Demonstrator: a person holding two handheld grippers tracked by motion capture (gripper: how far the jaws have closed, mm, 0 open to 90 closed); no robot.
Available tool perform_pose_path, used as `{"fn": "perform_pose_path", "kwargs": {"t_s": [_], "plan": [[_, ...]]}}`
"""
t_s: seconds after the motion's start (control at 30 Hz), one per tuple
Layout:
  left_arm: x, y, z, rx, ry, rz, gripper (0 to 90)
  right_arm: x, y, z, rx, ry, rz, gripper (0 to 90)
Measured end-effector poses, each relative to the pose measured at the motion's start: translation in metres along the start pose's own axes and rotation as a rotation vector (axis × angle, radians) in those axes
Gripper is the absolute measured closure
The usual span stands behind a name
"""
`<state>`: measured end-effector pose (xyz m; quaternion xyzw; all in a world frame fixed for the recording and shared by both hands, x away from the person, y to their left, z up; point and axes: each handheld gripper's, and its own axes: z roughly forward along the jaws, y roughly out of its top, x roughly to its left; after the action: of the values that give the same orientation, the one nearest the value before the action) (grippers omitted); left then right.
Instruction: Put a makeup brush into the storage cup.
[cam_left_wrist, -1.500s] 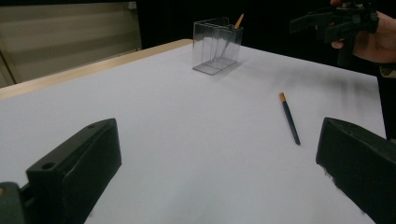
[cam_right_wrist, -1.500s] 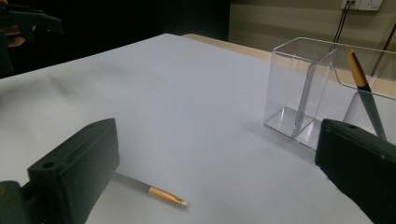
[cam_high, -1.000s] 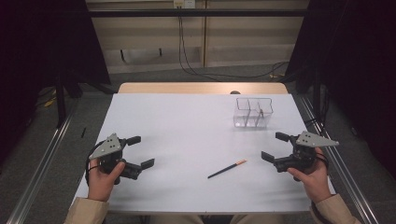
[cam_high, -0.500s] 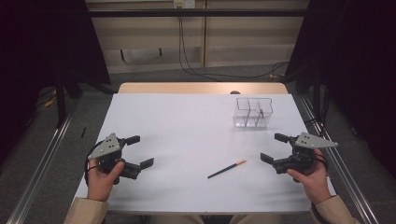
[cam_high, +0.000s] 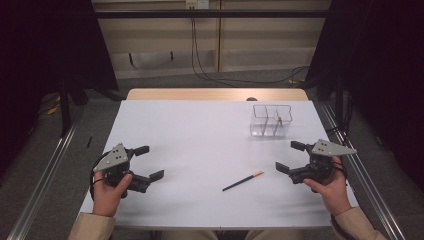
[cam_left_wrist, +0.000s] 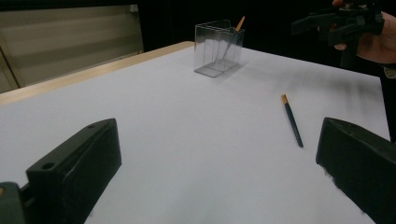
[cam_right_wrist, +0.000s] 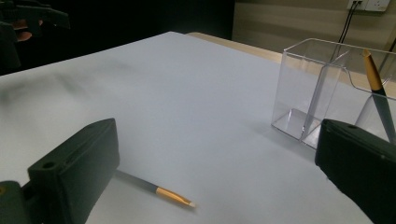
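Near left on table (cam_high: 200, 130): left gripper (cam_high: 146, 163), jaws spread, empty | near centre-right: pencil (cam_high: 243, 181) flat, untouched | far right: clear holder (cam_high: 270, 121), second pencil (cam_right_wrist: 377, 93) inside | near right: right gripper (cam_high: 290, 157), jaws spread, empty

The left gripper (cam_left_wrist: 219, 186) looks along its two black jaws, spread wide at about 7 and 4 o'clock with bare white table (cam_left_wrist: 154, 112) between them. A dark pen (cam_left_wrist: 292, 120) with a gold end lies flat at 3 o'clock, well apart from both jaws. At 12 o'clock stands a clear container (cam_left_wrist: 218, 47) holding a second pen (cam_left_wrist: 239, 23). The right gripper (cam_left_wrist: 343, 21), held in a hand, sits at 1 o'clock, jaws apart
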<state>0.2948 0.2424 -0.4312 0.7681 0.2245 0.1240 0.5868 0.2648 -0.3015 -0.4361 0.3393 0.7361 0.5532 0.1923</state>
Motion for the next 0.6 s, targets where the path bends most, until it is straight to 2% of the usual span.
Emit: {"fn": "perform_pose_path", "kwargs": {"t_s": [0.6], "plan": [[-0.001,0.000,-0.001,0.001,0.003,-0.002,0.0,0.001,0.006,0.018,0.002,0.029,-0.001,0.0]]}}
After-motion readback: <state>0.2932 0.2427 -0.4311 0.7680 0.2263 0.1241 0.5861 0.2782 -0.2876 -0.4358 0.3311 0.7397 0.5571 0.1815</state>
